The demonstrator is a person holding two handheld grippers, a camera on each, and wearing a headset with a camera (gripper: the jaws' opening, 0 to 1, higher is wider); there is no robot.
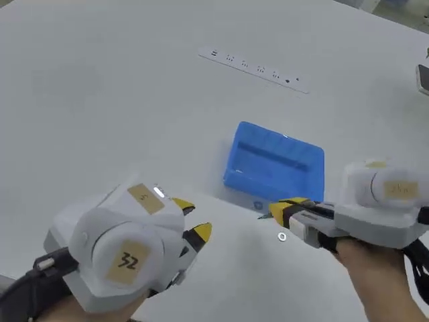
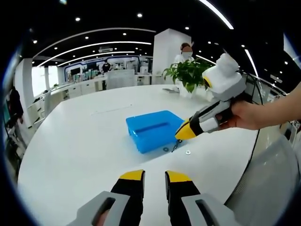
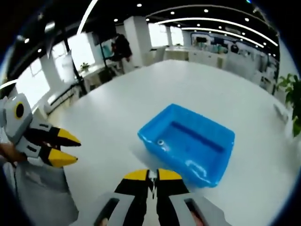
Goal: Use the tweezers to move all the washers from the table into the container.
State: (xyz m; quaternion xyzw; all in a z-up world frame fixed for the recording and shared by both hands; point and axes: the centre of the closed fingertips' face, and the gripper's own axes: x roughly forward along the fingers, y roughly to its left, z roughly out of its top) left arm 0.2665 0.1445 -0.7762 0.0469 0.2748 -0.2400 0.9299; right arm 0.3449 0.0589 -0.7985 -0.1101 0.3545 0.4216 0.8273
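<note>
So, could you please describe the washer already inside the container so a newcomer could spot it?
Find the blue container on the white table. The washer is a small ring on its floor, in the corner nearest the left gripper; it alone lies inside.

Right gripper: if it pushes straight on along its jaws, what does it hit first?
Probably the near wall of the blue plastic container. In the right gripper view it lies just ahead of the right gripper, which is shut on slim metal tweezers. Depth is unclear.
</note>
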